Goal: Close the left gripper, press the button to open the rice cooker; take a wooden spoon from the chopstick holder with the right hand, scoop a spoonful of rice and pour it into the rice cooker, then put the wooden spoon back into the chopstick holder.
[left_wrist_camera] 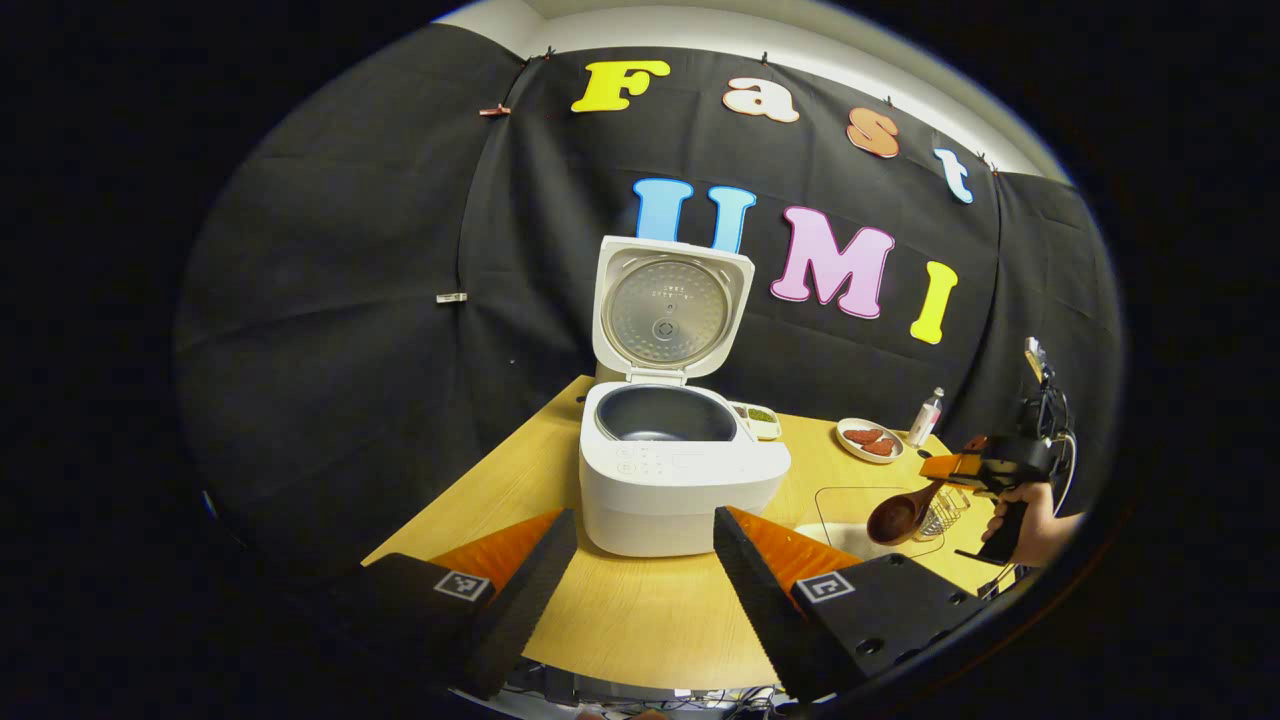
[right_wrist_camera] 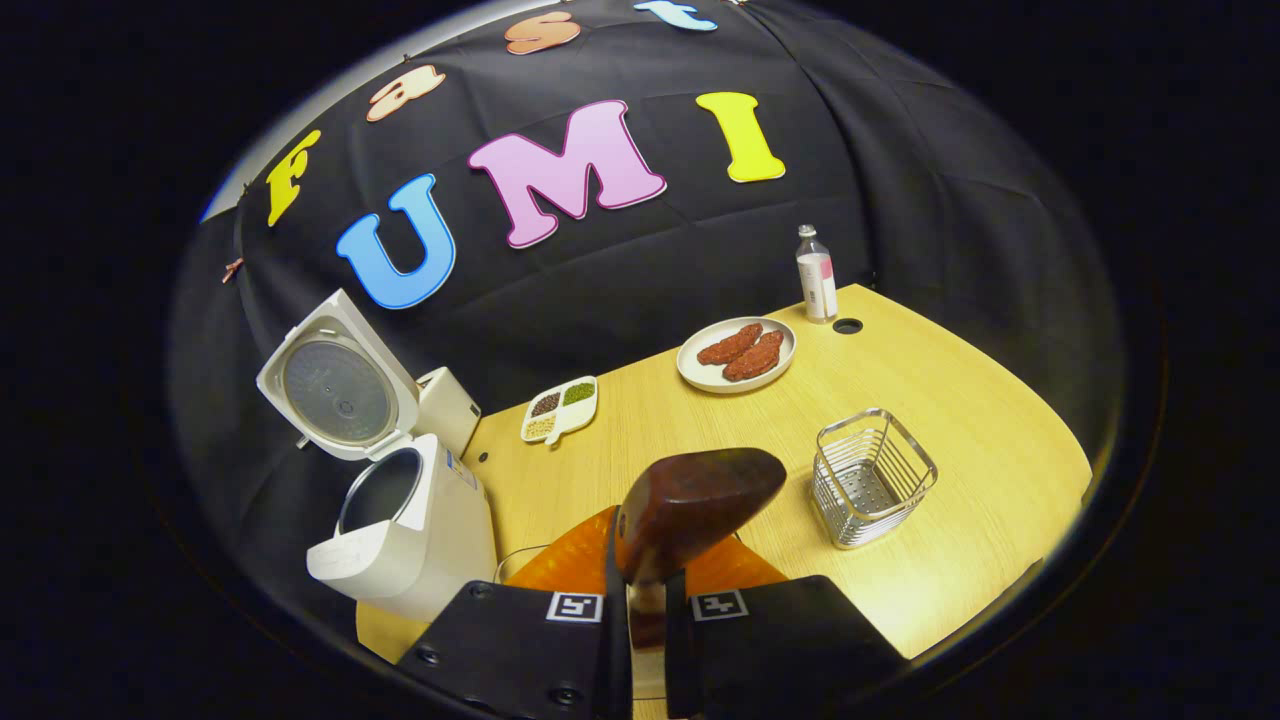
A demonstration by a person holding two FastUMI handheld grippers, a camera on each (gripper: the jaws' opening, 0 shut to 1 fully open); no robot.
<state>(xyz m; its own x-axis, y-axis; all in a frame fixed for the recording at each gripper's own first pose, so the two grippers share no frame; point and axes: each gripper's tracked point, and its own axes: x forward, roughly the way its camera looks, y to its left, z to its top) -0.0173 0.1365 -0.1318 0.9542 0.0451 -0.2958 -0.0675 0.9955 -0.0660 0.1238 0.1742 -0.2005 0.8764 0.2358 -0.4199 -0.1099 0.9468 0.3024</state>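
Observation:
The white rice cooker (left_wrist_camera: 680, 480) stands in the middle of the wooden table with its lid (left_wrist_camera: 668, 310) swung up and the dark inner pot (left_wrist_camera: 665, 412) showing. My left gripper (left_wrist_camera: 645, 520) is open in front of it, one finger to each side, apart from the cooker. At the far right a hand holds my right gripper (left_wrist_camera: 955, 468), shut on the handle of a wooden spoon (left_wrist_camera: 900, 515). The spoon's bowl hangs over a clear container of white rice (left_wrist_camera: 850, 540). In the right gripper view the spoon (right_wrist_camera: 700, 500) sticks up between my fingers, with the cooker (right_wrist_camera: 400, 520) to the left.
The metal wire chopstick holder (right_wrist_camera: 872, 478) stands to the right of the spoon, with nothing in it. Farther back are a plate of red food (right_wrist_camera: 737, 355), a small bottle (right_wrist_camera: 817, 272) and a divided dish of grains (right_wrist_camera: 560, 408). The table's edge (right_wrist_camera: 1040, 540) curves close on the right.

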